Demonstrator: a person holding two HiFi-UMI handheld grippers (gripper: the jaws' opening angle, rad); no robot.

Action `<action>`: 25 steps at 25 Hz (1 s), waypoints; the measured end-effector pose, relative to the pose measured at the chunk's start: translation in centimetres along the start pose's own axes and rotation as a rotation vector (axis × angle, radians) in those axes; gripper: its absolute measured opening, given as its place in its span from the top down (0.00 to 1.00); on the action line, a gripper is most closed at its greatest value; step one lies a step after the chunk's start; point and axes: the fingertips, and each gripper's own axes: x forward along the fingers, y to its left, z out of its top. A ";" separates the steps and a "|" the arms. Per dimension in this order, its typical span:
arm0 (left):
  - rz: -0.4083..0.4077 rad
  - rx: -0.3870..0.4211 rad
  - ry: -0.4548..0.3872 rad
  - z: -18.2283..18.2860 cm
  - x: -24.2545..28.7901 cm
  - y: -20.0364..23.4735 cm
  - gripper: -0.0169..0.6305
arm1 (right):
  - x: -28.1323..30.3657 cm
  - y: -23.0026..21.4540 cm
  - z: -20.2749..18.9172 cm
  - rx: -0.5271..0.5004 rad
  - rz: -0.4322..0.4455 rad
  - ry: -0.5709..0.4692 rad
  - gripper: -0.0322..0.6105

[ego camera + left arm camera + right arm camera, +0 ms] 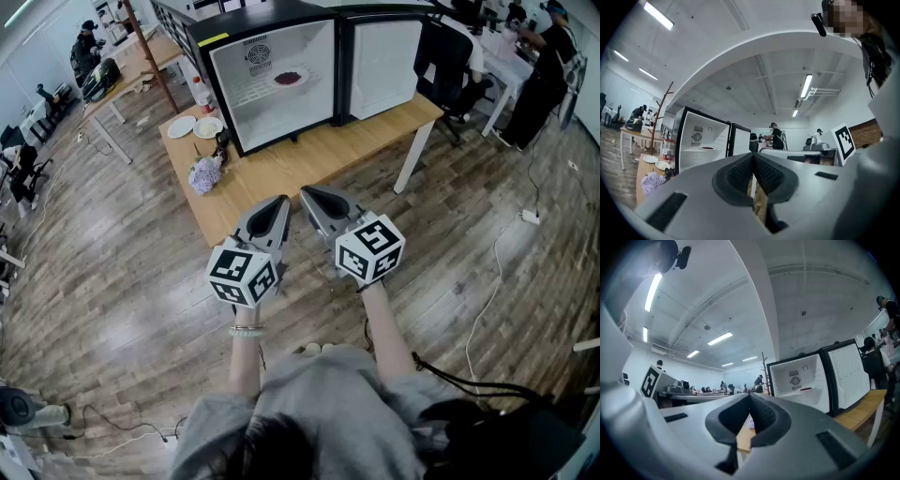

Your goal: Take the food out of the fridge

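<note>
A small black fridge (pixel 272 70) stands open on a wooden table (pixel 309 159), its door (pixel 384 66) swung to the right. Inside, on the wire shelf, rests a white plate of dark red food (pixel 289 78), also seen in the left gripper view as the plate (pixel 707 148) and in the right gripper view as the plate (pixel 806 389). My left gripper (pixel 280 202) and right gripper (pixel 307 195) hang side by side in front of the table, well short of the fridge. Both are shut with nothing between the jaws.
Two white plates (pixel 194 127), a bottle (pixel 199 92) and a bunch of lilac flowers (pixel 205 174) lie on the table's left end. Other desks with people stand at the far left (pixel 89 52) and far right (pixel 548 56). A cable (pixel 492 291) trails over the wooden floor.
</note>
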 end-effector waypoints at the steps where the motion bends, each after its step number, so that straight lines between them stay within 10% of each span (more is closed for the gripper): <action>1: 0.001 0.000 0.000 0.0 0.0 0.0 0.96 | 0.1 0.0 0.0 0.000 0.001 0.001 0.94; 25: 0.053 -0.002 -0.003 -0.1 3.3 1.6 0.96 | 2.0 -3.6 0.2 0.056 0.045 -0.002 0.94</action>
